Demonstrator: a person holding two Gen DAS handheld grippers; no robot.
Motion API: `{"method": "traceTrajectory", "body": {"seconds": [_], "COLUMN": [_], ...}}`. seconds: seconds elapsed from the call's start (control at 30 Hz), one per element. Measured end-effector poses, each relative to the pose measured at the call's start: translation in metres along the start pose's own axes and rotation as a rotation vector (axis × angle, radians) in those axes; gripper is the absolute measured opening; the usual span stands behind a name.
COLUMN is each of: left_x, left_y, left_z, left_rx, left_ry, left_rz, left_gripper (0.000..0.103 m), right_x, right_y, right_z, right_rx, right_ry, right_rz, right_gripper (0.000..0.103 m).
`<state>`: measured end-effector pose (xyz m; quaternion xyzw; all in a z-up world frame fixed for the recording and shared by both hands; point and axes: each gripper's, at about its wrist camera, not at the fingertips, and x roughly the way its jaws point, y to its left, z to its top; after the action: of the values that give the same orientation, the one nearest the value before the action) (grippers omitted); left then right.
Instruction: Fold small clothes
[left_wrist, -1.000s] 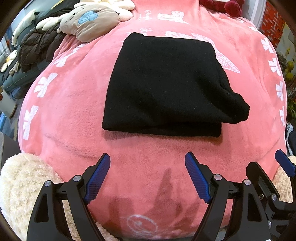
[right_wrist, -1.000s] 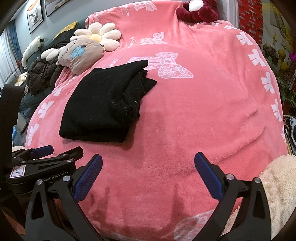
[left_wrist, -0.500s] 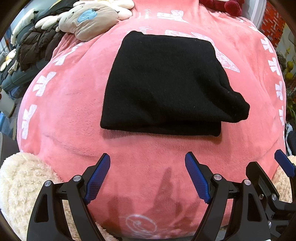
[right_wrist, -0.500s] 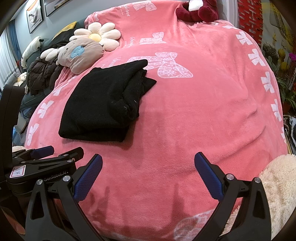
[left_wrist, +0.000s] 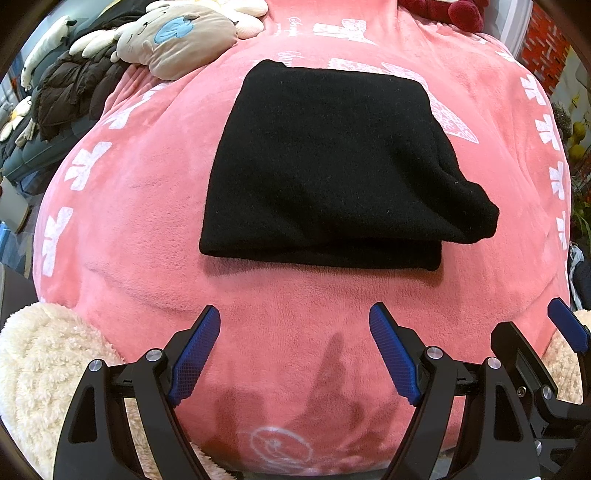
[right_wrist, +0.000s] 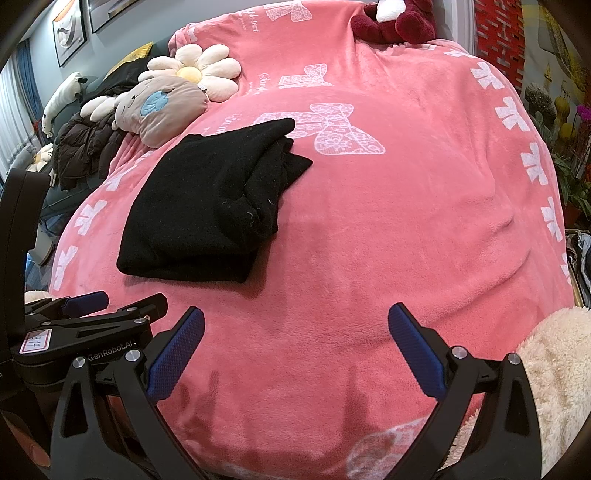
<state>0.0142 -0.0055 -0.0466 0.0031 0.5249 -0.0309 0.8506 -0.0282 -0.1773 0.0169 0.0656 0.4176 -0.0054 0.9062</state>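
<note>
Hovering unchanged: my left gripper (left_wrist: 294, 317) and right gripper (right_wrist: 296, 319), jaws spread wide and empty, short of the folded black garment (left_wrist: 332, 166) lying as before on the pink blanket (left_wrist: 140, 206). Its inner layers are hidden.

folded black garment (right_wrist: 207, 199) on pink blanket (right_wrist: 406, 229)

The garment (left_wrist: 332, 166) covers part of a white bow print (left_wrist: 447, 114) on the blanket (left_wrist: 147, 206); its inner layers are hidden. The red plush (right_wrist: 395, 22) is cut off at the top edge. The flower cushion (right_wrist: 207, 72) sits partly behind the bear pillow (right_wrist: 162, 107).
</note>
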Motion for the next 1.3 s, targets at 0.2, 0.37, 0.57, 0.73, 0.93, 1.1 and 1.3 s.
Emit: {"method": "traceTrajectory", "body": {"seconds": [0.2, 0.37, 0.57, 0.73, 0.93, 1.1, 1.3], "left_x": [0.0000, 0.0000, 0.0006, -0.0025, -0.0027, -0.0020, -0.0016], "left_y": [0.0001, 0.0005, 0.0022, 0.0047, 0.0051, 0.0014, 0.0003], "left_z": [0.0002, 0.0001, -0.0008, -0.0004, 0.0003, 0.0011, 0.0015], "left_rx": [0.000, -0.001, -0.007, -0.024, -0.022, -0.014, -0.012], "left_ry": [0.001, 0.000, 0.002, -0.021, -0.020, -0.018, -0.019], "left_rz": [0.000, 0.004, 0.004, 0.039, 0.027, 0.026, 0.030], "left_gripper": [0.079, 0.079, 0.079, 0.081, 0.080, 0.080, 0.080], "right_x": [-0.0002, 0.0008, 0.0021, -0.0012, -0.0023, -0.0020, -0.0020], "right_y": [-0.0004, -0.0001, -0.0012, 0.0005, 0.0007, -0.0004, 0.0003], "right_z": [0.0004, 0.0007, 0.0009, 0.0032, 0.0009, 0.0010, 0.0030], "right_rx": [-0.001, 0.001, 0.006, 0.020, 0.028, 0.032, 0.028], "right_ry": [0.000, 0.010, 0.020, 0.010, 0.012, 0.014, 0.016], "right_rz": [-0.001, -0.015, -0.027, -0.052, -0.052, -0.057, -0.071], "right_gripper": [0.097, 0.097, 0.097, 0.097, 0.097, 0.098, 0.098]}}
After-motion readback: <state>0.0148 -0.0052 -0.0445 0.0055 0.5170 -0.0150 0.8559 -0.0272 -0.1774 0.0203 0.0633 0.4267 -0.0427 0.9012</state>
